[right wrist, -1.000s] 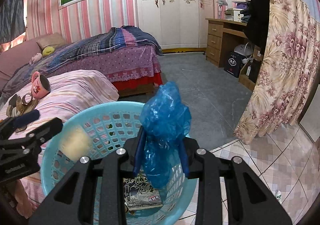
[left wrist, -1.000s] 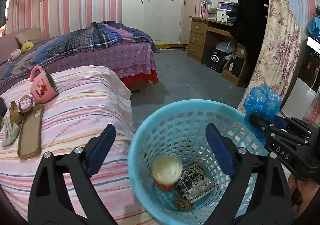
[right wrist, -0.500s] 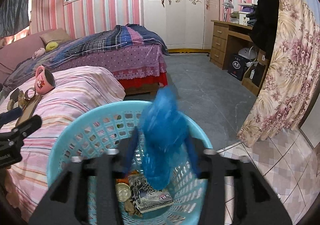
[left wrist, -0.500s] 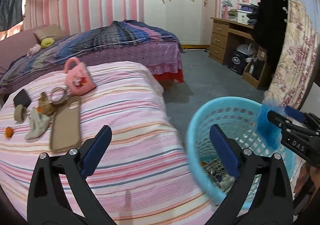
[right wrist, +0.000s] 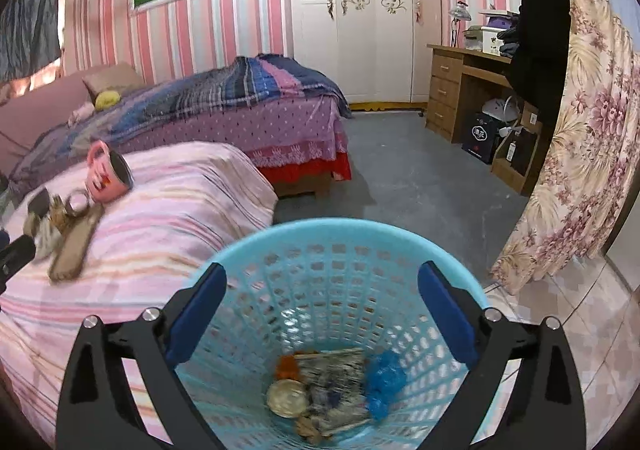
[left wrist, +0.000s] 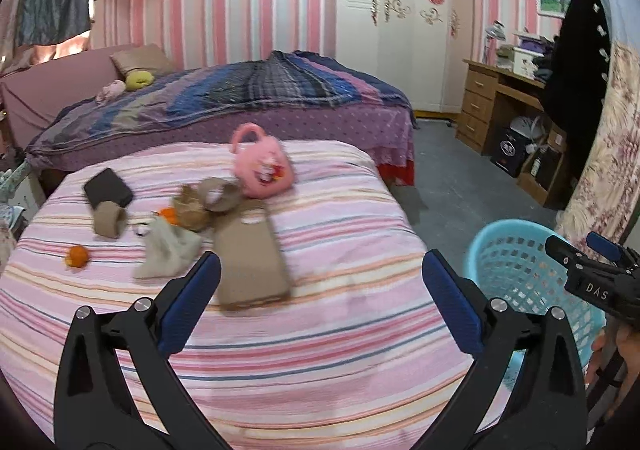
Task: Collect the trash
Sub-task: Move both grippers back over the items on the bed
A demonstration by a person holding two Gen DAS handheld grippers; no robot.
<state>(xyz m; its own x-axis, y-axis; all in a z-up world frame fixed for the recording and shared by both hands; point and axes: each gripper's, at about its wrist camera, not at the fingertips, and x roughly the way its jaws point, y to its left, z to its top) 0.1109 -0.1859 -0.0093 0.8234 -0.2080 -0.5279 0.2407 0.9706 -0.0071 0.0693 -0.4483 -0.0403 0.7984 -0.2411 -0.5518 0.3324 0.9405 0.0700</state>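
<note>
Right wrist view: the right gripper (right wrist: 320,310) hangs wide apart and empty over the blue mesh basket (right wrist: 340,234), with the crumpled blue plastic bag (right wrist: 384,378) lying below its tips, long axis running toward the camera. Left gripper (left wrist: 320,290) is spread wide, holding nothing, above the striped bed (left wrist: 320,350); ahead of it a tan phone case (left wrist: 250,262) points away lengthwise.

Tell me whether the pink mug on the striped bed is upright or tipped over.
Tipped over. The pink mug lies on its side on the striped bed, its dark open mouth facing sideways and its handle pointing up.
</note>
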